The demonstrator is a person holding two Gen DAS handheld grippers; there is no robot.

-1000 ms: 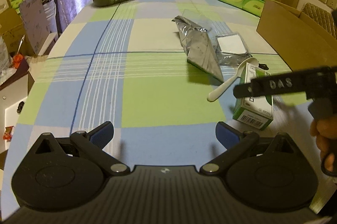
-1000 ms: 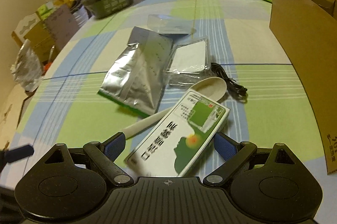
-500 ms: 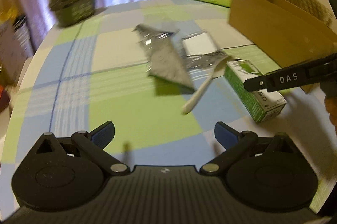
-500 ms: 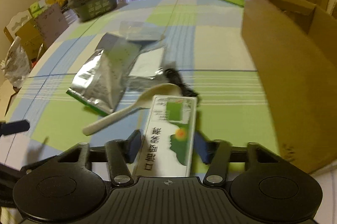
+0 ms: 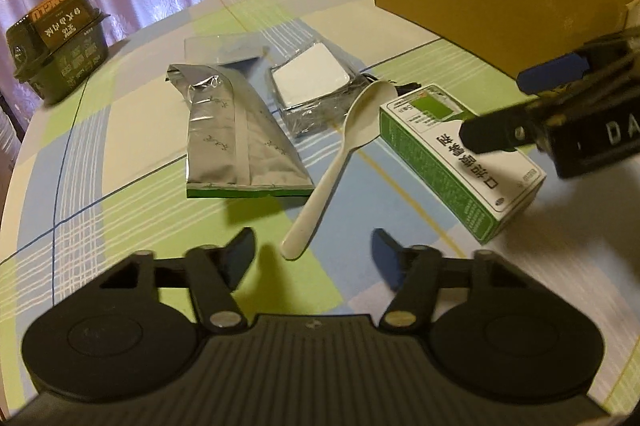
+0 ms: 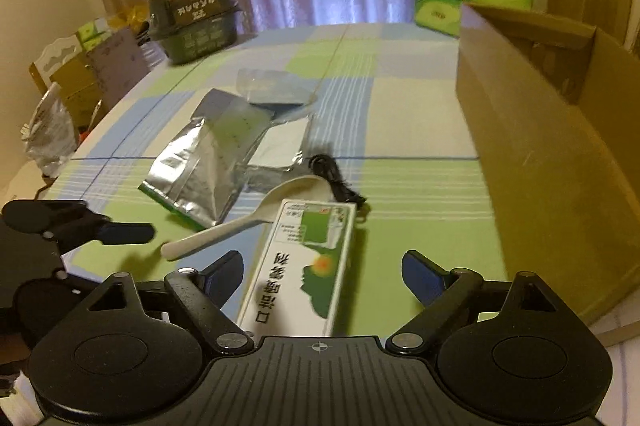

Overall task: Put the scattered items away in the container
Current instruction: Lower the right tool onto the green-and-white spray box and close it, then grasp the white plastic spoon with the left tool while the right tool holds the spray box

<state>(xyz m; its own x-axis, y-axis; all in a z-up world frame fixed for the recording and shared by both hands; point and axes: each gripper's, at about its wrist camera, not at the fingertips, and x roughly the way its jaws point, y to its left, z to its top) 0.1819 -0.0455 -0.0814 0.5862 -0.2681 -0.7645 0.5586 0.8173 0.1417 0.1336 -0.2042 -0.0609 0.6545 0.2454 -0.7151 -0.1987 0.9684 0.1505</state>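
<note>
One green-and-white carton (image 6: 304,266), light, stiff, best gripped across its long sides, lies between the right hand-held gripper (image 6: 322,274)'s wide-spread fingers.

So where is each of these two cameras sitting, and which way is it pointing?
Left wrist: rides the left tongs, low over the table, facing the white spoon; the right tongs poke in.
Right wrist: rides the right tongs, facing the green-and-white box; the left tongs show.
Shared: spoon, box, silver pouch, cardboard box.
</note>
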